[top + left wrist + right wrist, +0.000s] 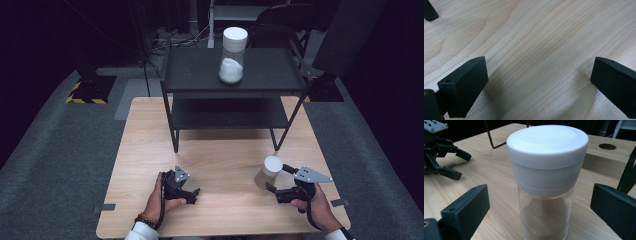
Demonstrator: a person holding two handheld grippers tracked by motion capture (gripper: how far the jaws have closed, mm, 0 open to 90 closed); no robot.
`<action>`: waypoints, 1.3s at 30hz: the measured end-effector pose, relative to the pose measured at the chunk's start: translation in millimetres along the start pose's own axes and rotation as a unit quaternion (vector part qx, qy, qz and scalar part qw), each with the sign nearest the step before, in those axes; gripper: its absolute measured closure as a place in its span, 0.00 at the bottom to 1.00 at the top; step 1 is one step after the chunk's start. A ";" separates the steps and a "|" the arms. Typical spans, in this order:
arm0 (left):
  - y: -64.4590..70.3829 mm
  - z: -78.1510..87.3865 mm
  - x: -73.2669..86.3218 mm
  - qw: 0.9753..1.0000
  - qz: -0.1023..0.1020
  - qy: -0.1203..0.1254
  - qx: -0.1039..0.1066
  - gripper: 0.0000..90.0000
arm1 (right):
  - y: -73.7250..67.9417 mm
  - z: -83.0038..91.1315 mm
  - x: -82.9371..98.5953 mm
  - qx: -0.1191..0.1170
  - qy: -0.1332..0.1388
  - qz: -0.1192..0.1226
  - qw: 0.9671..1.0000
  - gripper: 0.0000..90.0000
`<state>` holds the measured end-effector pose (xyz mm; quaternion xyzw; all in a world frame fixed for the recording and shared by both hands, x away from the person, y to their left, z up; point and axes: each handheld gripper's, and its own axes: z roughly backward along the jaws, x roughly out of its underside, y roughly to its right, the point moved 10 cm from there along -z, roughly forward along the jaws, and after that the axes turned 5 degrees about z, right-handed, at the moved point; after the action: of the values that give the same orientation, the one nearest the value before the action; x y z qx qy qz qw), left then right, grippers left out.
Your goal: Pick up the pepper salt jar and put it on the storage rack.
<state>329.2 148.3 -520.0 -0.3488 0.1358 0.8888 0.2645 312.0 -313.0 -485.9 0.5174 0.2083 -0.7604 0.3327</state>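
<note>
Jar framed by the right tool, not yet gripped

The jar (pixel 546 182), white-lidded and part-filled with tan powder, stands upright on the desk (pixel 220 165) near its right front, between the wide-spread jaws of the right tool (pixel 277 186), apparently untouched. The left tool (pixel 192 192) is held wide over bare wood. If the jaws are closed off-centre or on the lid alone, the tall jar could be tipped or slip. A second jar (pixel 233 55) stands on the shelf (pixel 190 70).

light wood tabletop (pixel 215 200) | black two-tier shelf rack (pixel 230 90) at far edge, centre | white-lidded glass jar (pixel 268 172) of tan powder near front-right corner | bigger white-powder jar (pixel 233 55) on rack top
</note>
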 end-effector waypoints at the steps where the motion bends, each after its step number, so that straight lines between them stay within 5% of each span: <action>1: 0.0 0.0 0.0 1.000 0.000 0.000 0.000 0.01 | 0.2 -1.3 0.2 -0.001 0.000 -0.003 1.000 0.02; 25: 0.0 0.0 0.0 1.000 0.000 0.000 0.000 0.01 | 1.2 -21.1 6.3 0.011 0.054 -0.015 0.998 0.33; 35: 0.0 0.0 0.0 1.000 0.000 0.000 0.000 0.01 | -1.3 -21.1 5.9 0.028 0.059 0.008 0.998 0.37; 39: 0.0 0.0 0.0 1.000 0.000 0.000 0.000 0.01 | 0.1 -20.1 5.1 0.033 0.060 -0.003 0.998 0.38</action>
<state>329.3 148.3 -520.0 -0.3488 0.1360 0.8888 0.2645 323.8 -301.4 -498.1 0.5723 0.2044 -0.7355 0.2996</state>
